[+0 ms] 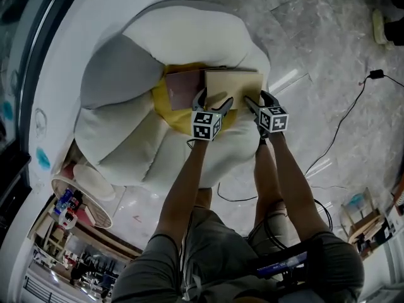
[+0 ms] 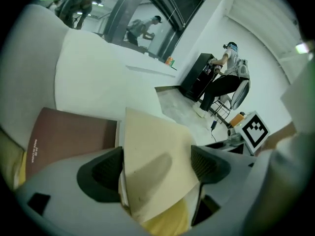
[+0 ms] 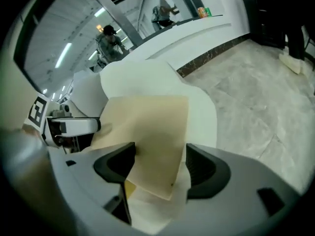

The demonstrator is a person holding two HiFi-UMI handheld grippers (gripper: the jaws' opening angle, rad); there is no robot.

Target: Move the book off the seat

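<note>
Both gape — left gripper (image 1: 214,98), right gripper (image 1: 256,98) — astride the tan book (image 1: 233,81)

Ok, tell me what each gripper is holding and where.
Nothing yet. Both the left gripper and right gripper stand open, each straddling a near corner of the tan book, which lies on the seat.

I see a glossy grey marble floor (image 1: 315,36) from twelve to three o'clock in the head view, with a black cable (image 1: 341,124) trailing across it at three. A white curved wall (image 1: 76,11) sweeps from nine to eleven. A round white table (image 1: 88,210) stands at eight. Further off are a glazed wall (image 2: 147,4) and ceiling strip lights (image 3: 64,55).
</note>
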